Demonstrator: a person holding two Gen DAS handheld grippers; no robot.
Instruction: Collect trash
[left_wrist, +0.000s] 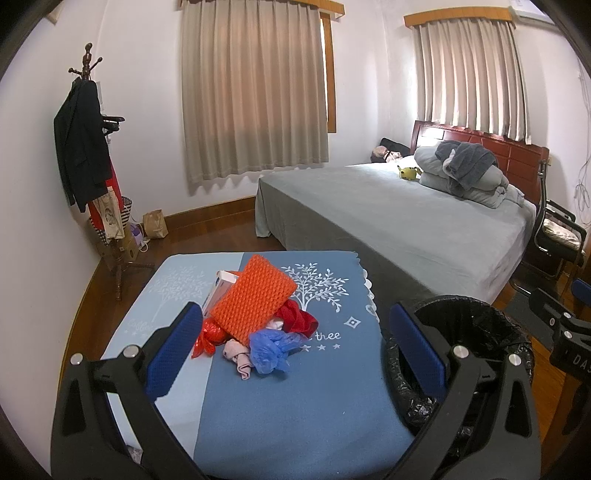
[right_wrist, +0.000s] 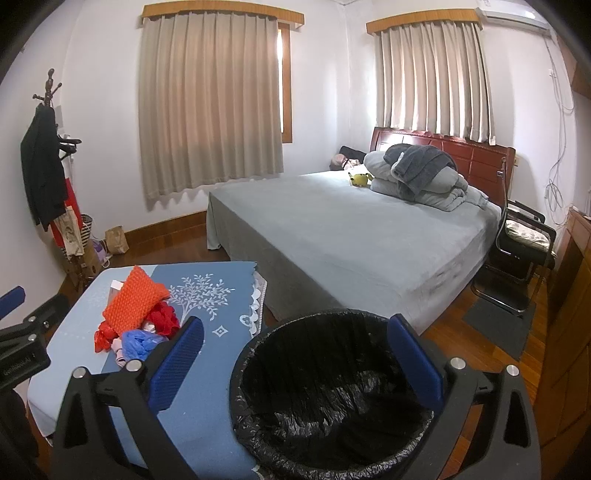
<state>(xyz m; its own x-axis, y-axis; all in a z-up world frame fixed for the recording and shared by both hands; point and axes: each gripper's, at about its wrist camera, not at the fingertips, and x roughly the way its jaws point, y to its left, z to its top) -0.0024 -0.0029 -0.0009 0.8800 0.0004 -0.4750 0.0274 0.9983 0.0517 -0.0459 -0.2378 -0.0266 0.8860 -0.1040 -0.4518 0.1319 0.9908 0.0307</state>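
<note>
Left wrist view: left gripper (left_wrist: 295, 347) wide open, empty, above the table (left_wrist: 295, 398). Trash pile between its fingers: blue bag (left_wrist: 271, 347), pink wad (left_wrist: 238, 356), red bag (left_wrist: 207, 338), orange knit pad (left_wrist: 255, 299) on top. Judgement: drop onto the blue bag first, pinch its bulk

Right wrist view: right gripper (right_wrist: 295, 363) wide open, empty, over the lined bin (right_wrist: 325, 384) beside the table; keep its mouth unobstructed

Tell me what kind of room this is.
A bedroom, most likely: a made bed with a wooden headboard, folded bedding piled on it, and a coat stand hung with clothes.
</note>
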